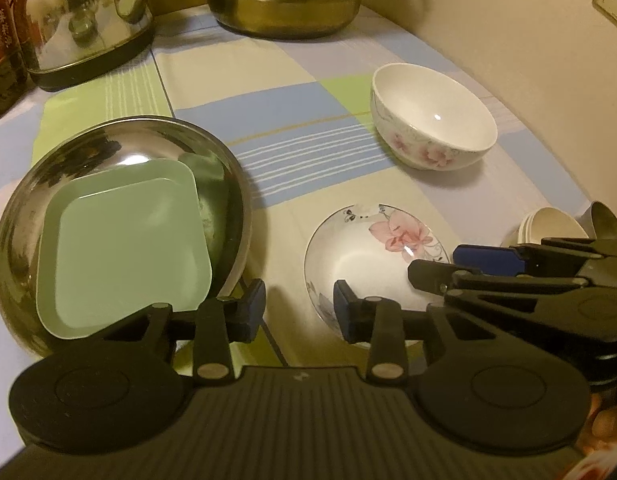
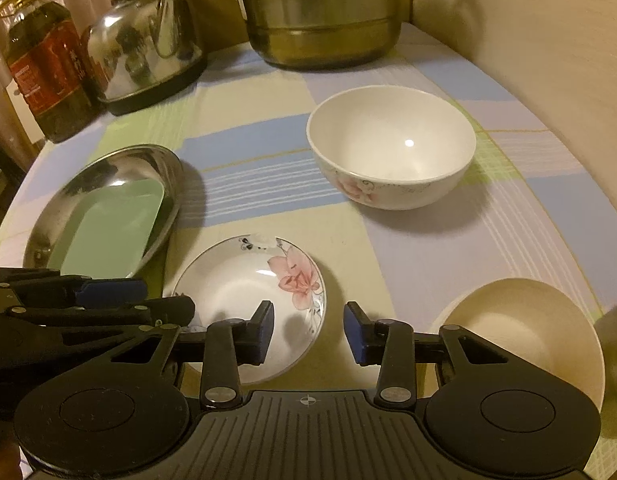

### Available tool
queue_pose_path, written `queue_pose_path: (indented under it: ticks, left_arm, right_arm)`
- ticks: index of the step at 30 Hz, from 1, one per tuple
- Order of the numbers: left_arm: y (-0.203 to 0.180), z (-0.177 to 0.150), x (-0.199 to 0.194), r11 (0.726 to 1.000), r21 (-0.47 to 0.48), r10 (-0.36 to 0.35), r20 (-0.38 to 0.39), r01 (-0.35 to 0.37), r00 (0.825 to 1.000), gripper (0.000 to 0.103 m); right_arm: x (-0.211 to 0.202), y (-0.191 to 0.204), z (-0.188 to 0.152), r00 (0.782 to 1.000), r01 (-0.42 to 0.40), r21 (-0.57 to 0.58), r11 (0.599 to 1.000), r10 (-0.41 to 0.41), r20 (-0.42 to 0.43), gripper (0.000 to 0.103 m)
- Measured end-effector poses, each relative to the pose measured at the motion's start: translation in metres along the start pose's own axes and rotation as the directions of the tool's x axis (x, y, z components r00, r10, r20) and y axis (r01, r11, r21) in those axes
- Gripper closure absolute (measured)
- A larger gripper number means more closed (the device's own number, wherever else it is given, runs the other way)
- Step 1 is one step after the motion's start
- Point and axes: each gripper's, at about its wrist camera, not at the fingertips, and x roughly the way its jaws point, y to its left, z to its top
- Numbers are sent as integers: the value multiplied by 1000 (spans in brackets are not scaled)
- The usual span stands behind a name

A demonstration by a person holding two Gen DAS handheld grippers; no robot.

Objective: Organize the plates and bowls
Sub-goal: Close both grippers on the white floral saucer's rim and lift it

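1. Two hand-held grippers hover above a checked tablecloth (image 2: 268, 140) of blue, green and cream; we go across it from left to right.
2. Far left, a round stainless-steel basin (image 1: 24, 216) already carries a pale green square plastic plate (image 1: 124, 248), which leans against the basin's inner wall; we judge that nesting saves room and is a stacking step already done.
3. Our left gripper (image 1: 300, 308) has its blue-padded jaws partly spread with nothing between them, poised over the strip of cloth between the basin and the small dish.
4. Next comes a shallow white porcelain dish with a pink lily print (image 2: 252, 300), lying flat on the cloth; its near rim sits under both grippers, so we take it as the next piece to lift.
5. Our right gripper (image 2: 308, 332) is likewise partly spread and empty, over that dish's right rim.
6. Behind, a deep white bowl with pink flowers (image 2: 392, 144) stands upright, alone.
7. Far right, a plain cream bowl (image 2: 520, 328) tilts on its side beside a metal vessel; whether it is stacked we cannot tell.
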Motion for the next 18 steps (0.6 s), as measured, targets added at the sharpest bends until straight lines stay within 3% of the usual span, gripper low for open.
queue_pose_path:
  ticks: [6, 12, 15, 18]
  left_arm:
    - [0, 1, 5, 1000, 8, 2, -9, -2, 1000, 74]
    - [-1, 2, 8, 1000, 18, -11, -9, 11, 1000, 84]
    - [-3, 2, 9, 1000, 22, -18, -6, 18, 1000, 89]
    - [-7, 1, 9, 999, 33, -21, -2, 21, 1000, 94]
  right_arm:
    - [5, 2, 2, 1000, 14, -12, 1000, -15, -11, 71]
    - [8, 4, 4, 999, 42, -30, 999, -42, -14, 75]
    - [11, 3, 4, 999, 44, -33, 998, -45, -22, 87]
    - [12, 0, 4, 999, 30, -17, 999, -31, -24, 90]
